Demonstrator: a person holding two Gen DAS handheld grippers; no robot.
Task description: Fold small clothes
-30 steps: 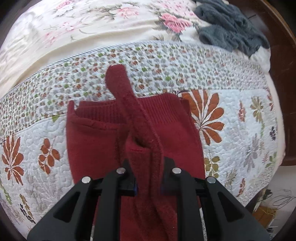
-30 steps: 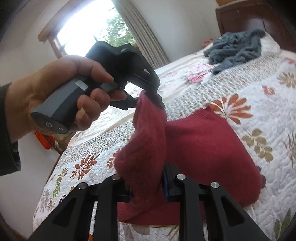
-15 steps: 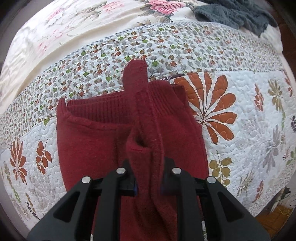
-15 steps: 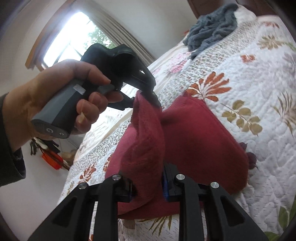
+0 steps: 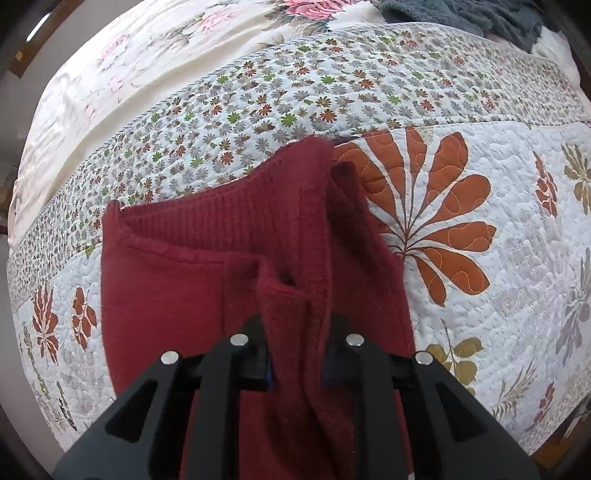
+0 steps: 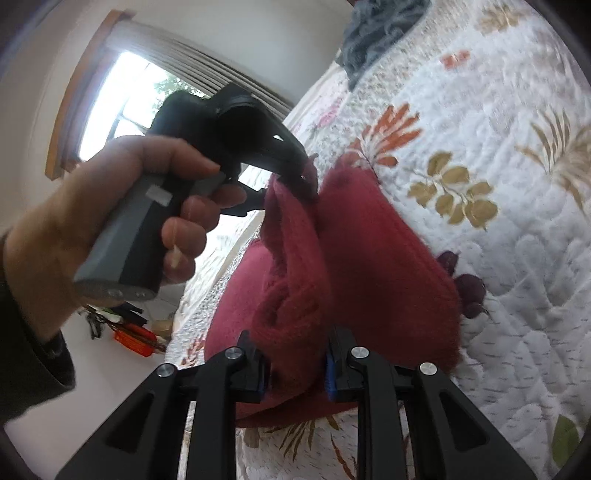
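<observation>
Both claws (image 5: pixel 295 363) (clamped) on red sweater (image 5: pixel 207 280)

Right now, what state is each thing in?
Left claw: shut on red knit garment.
Right claw: shut on red knit garment.
Red knit garment: partly folded, one edge lifted off the quilt.
Grey garment: crumpled, unfolded, far end of bed.

The left gripper (image 5: pixel 296 363) pinches a raised fold of the red sweater (image 5: pixel 207 280) (ribbed hem at the far edge), which lies on the flowered quilt (image 5: pixel 480 229); grey clothes (image 5: pixel 461 14) sit beyond.
</observation>
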